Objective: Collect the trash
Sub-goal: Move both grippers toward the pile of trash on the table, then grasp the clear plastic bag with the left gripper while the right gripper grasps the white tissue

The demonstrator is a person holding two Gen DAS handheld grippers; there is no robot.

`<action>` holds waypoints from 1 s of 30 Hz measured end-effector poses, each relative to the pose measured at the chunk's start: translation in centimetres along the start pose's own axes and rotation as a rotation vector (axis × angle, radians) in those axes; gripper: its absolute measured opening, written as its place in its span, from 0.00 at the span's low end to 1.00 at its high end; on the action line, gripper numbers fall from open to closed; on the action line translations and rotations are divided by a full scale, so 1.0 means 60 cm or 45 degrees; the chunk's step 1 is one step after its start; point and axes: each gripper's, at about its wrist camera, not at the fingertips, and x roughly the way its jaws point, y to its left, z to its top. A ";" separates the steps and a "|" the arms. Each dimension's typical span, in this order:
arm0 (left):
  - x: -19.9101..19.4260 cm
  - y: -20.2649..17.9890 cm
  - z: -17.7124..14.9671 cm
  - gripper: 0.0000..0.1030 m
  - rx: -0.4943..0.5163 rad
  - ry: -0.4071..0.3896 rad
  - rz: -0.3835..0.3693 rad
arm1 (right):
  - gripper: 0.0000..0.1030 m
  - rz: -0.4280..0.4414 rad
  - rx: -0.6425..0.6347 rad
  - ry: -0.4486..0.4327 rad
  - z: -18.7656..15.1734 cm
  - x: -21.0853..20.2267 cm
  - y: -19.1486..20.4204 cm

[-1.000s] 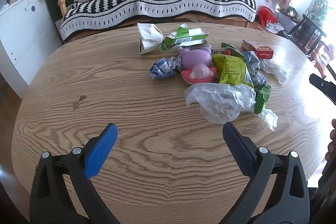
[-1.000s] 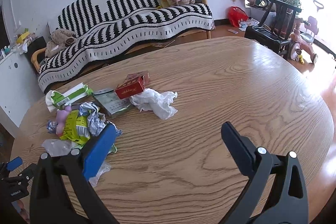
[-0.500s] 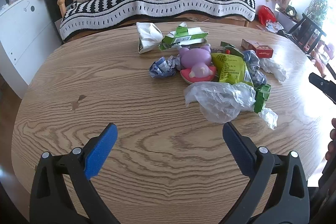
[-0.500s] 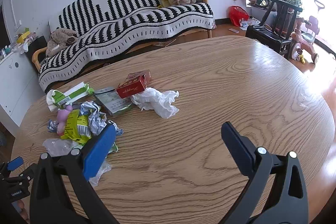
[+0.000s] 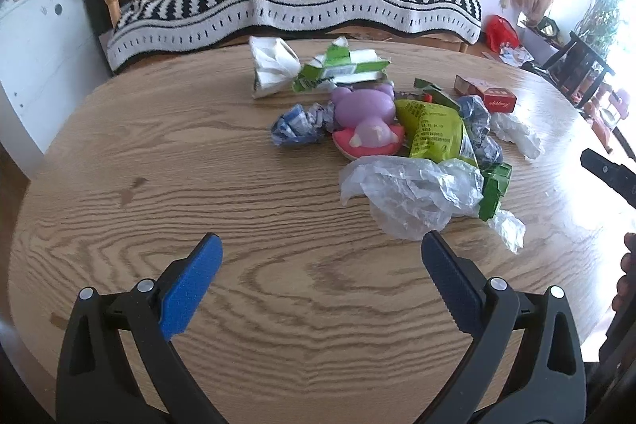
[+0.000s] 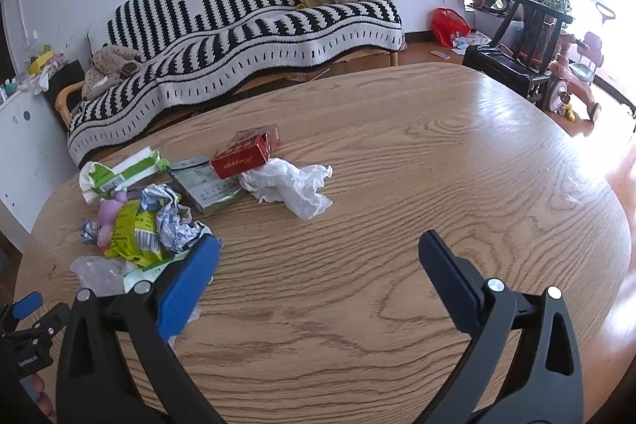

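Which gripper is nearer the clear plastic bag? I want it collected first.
Left. The left gripper hovers just short of the clear plastic bag; the right gripper sits off to the bag's right.

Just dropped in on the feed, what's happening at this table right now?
A person holds a claw in each hand over a wooden table to clear a pile of trash. Both the left claw and the right claw are open and empty. The clear plastic bag lies just ahead of the left claw; the white tissue and red box lie ahead of the right. Nothing is picked up yet.
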 end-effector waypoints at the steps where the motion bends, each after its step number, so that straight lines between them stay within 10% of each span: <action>1: 0.009 0.000 0.002 0.95 -0.019 0.020 -0.029 | 0.94 -0.001 -0.018 0.004 0.002 0.005 -0.001; 16: 0.100 -0.021 0.052 0.94 -0.236 0.131 -0.254 | 0.92 -0.029 -0.155 0.094 0.070 0.155 0.014; 20: 0.123 -0.033 0.057 0.43 -0.206 0.208 -0.368 | 0.62 0.041 -0.190 0.111 0.089 0.201 0.027; 23: 0.128 -0.042 0.052 0.19 -0.172 0.220 -0.407 | 0.19 0.086 -0.242 0.134 0.079 0.200 0.044; 30: 0.080 -0.048 0.055 0.04 -0.091 0.120 -0.334 | 0.13 0.170 -0.156 0.130 0.062 0.149 0.048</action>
